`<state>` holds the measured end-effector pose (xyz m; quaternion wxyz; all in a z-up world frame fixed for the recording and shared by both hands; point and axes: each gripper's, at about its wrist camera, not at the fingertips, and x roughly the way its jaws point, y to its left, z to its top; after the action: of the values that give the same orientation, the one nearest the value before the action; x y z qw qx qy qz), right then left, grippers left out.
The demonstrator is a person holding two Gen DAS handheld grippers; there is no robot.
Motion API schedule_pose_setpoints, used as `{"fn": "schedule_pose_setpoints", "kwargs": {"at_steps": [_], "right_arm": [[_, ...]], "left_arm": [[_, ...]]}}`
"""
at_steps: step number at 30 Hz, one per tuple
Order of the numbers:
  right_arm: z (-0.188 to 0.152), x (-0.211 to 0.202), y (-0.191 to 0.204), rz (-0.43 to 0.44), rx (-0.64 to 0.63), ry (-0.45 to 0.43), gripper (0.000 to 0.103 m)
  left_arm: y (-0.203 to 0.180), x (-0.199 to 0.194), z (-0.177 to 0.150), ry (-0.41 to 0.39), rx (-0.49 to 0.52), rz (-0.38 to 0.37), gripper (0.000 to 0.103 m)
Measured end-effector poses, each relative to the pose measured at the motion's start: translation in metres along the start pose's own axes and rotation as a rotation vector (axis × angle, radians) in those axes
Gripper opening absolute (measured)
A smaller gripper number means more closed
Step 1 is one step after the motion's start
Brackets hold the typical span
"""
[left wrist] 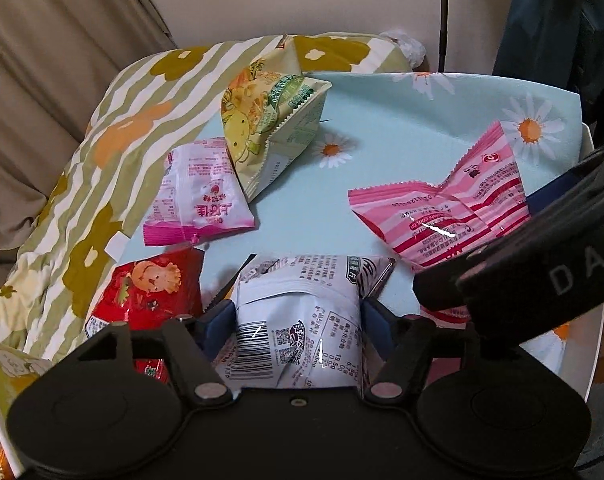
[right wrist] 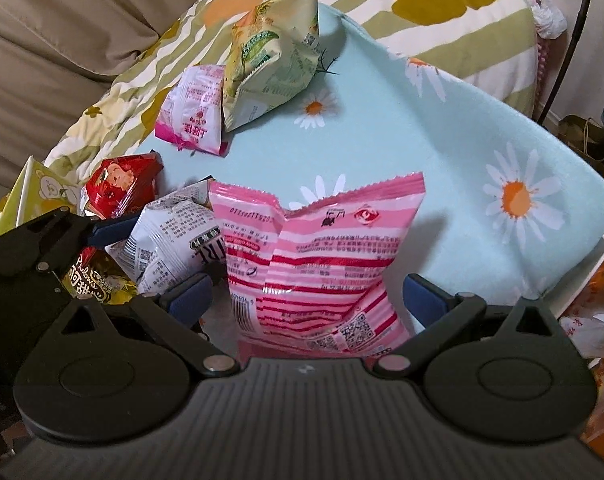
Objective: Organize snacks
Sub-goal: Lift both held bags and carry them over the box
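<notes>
While nothing yet sits in a sorted row or container that either view shows, you hold this as an early stage: five or more packets lie scattered on the daisy-print cloth over the desk.

Item, white packet: barcode and small print, crumpled, nearest you; your left gripper is closed on it, pads pressing both sides.

Item, pink striped packet: sawtooth top, creased down the middle; it lies between the fingers of your right gripper, which stand open and clear of it.

Item, red packet: cartoon face, just beside the white one.

Item, magenta sachet: flat, touching the green-yellow pouch, which stands puffed at the far edge.

Left to do, by my judgement: nearly all the grouping.
</notes>
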<state>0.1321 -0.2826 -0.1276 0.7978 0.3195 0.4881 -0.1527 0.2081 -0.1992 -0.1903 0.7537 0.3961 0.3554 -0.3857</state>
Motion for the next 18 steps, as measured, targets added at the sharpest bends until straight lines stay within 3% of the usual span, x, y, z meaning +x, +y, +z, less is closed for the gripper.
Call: {"fn": "schedule_pose_setpoints", "kwargs": {"at_steps": [4,11,18], "right_arm": [[-0.001,0.007,0.001,-0.008,-0.004,0.013,0.103],[-0.001,0.005,0.005,-0.016,-0.036,0.001,0.088],[0.002,-0.012,-0.002,-0.031,-0.043,-0.036,0.086]], "left_arm": [[-0.002,-0.004,-0.003,0.0,-0.014,0.002,0.071],[-0.003,-0.01,-0.005,0.001,-0.043,0.004,0.07],[-0.005,-0.022,-0.002,-0.019,-0.088,0.017,0.066]]}}
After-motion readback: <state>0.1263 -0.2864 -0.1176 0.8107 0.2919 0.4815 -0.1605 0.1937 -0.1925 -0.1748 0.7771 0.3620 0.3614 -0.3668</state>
